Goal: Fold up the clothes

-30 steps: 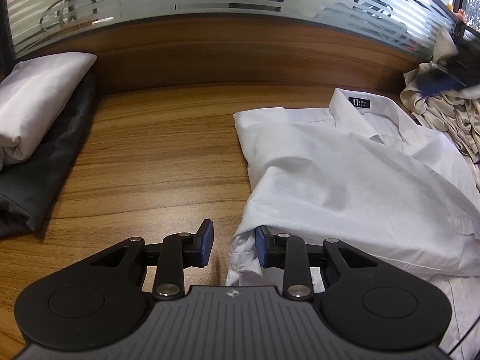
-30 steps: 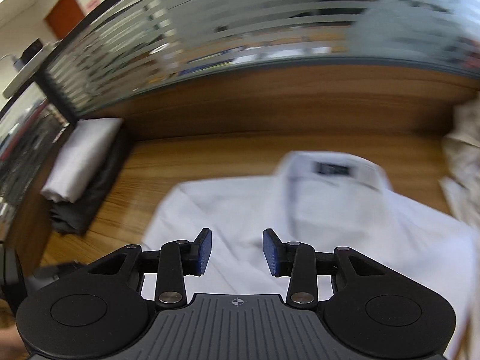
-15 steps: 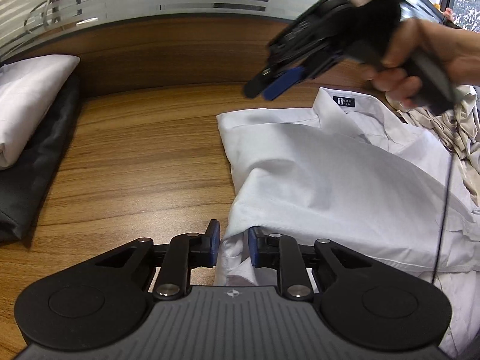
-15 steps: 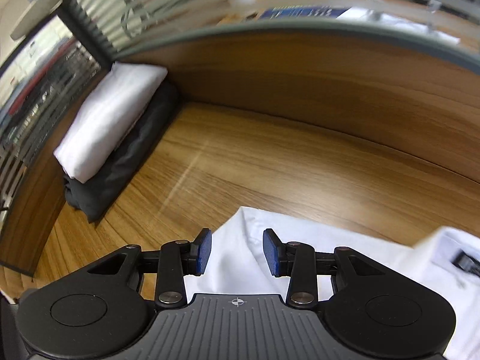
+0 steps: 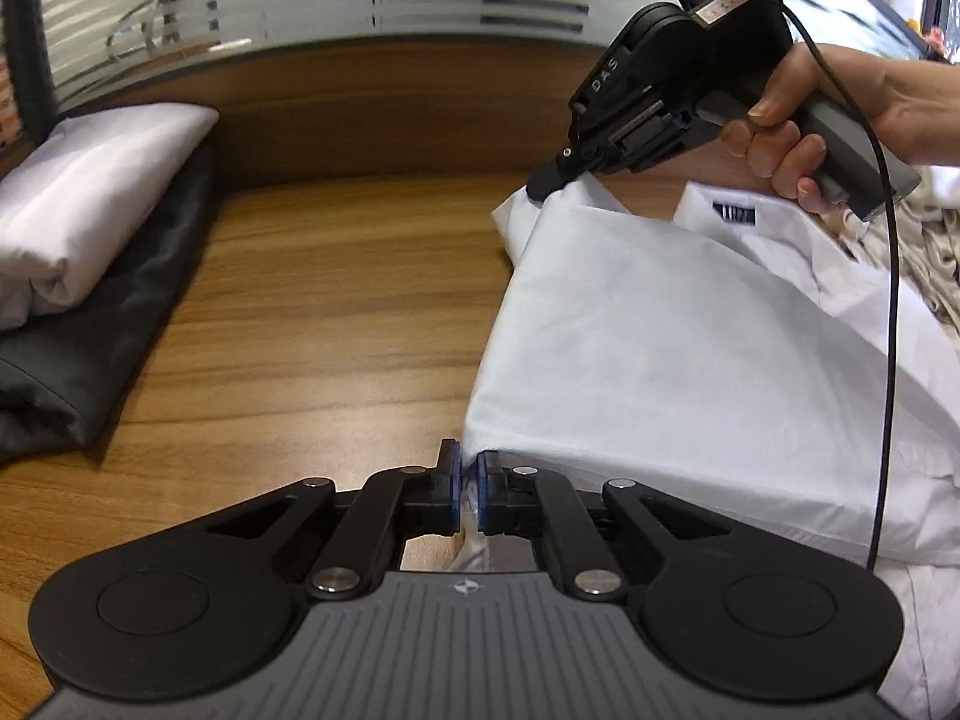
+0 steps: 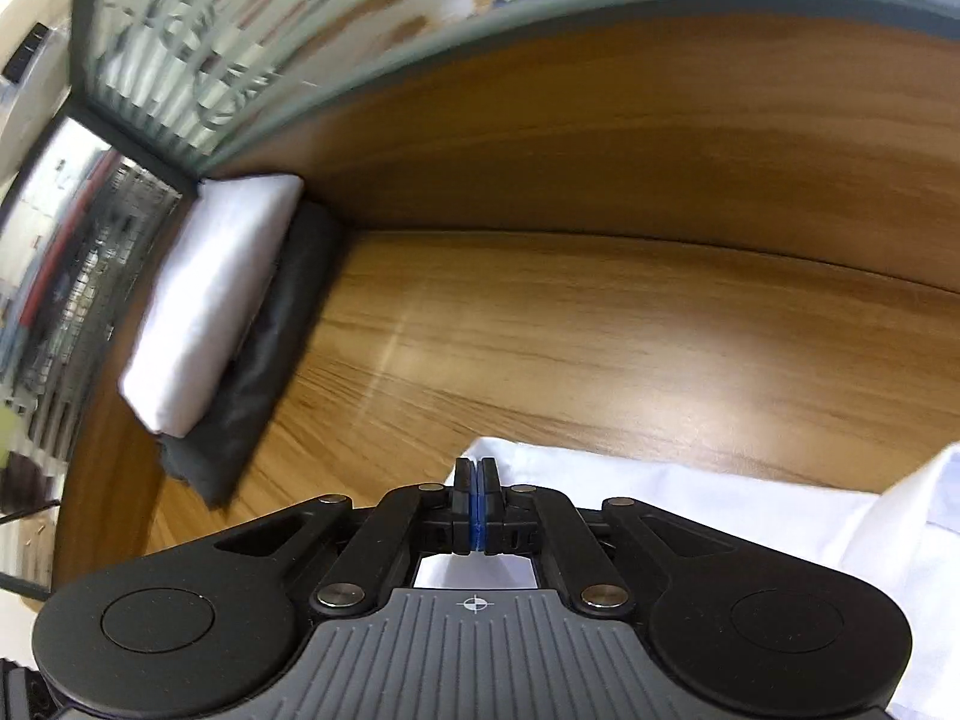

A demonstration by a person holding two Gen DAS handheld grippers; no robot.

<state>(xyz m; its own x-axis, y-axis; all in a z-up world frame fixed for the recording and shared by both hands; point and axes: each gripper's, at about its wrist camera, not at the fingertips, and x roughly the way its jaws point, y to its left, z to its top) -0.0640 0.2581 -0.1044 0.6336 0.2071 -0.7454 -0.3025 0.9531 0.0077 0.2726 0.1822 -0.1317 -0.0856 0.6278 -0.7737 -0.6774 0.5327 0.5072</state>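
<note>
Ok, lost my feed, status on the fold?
Left hand-held gripper and right hand-held gripper both pinching white shirt edge. Nothing in the way.

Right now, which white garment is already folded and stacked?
The white bundle lying on the dark folded garment at the left; the collared white shirt is spread open.

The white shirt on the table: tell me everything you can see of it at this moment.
The white shirt is a smooth, woven-looking dress shirt with a collar bearing a dark label. It lies on the wooden table, its near side already folded over into a straight edge. The left tongs are closed on its near corner, the right tongs on its far corner by the shoulder. Crumpled beige cloth lies beside the collar.
</note>
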